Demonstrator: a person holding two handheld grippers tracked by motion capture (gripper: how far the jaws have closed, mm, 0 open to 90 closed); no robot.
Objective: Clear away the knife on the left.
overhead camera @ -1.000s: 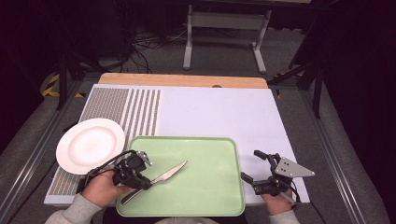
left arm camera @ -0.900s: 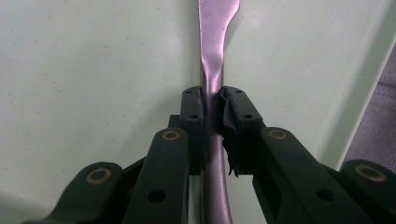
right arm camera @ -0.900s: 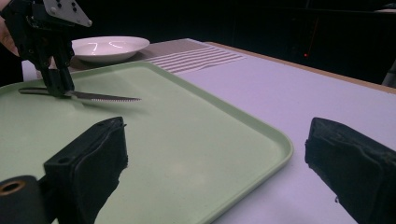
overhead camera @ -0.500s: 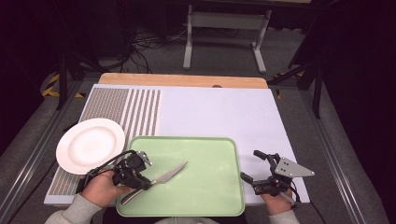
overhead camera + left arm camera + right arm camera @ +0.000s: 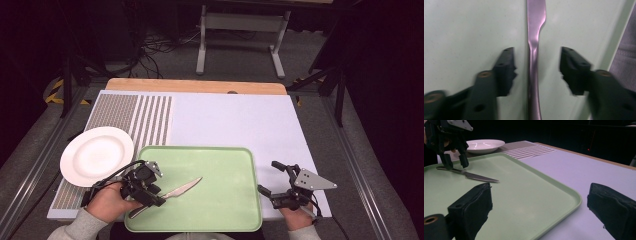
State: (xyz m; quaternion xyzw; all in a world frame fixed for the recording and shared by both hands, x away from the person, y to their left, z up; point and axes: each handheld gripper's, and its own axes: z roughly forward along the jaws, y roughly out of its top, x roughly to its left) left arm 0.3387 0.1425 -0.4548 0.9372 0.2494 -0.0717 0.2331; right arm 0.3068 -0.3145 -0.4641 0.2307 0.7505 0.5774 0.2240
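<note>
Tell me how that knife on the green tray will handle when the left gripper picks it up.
The knife looks like polished metal, so probably stiff and a bit slippery between the open left gripper. It lies flat on the smooth tray, so it may slide when nudged. Its slim handle likely pivots if pinched off-centre.

The left tongs hang over the handle of a knife lying aslant on a green tray. A white plate sits just left of the tray. The right tongs rest apart on the tabletop, jaws spread.

Knife handle end cut off below — blade tip cut off above
</note>
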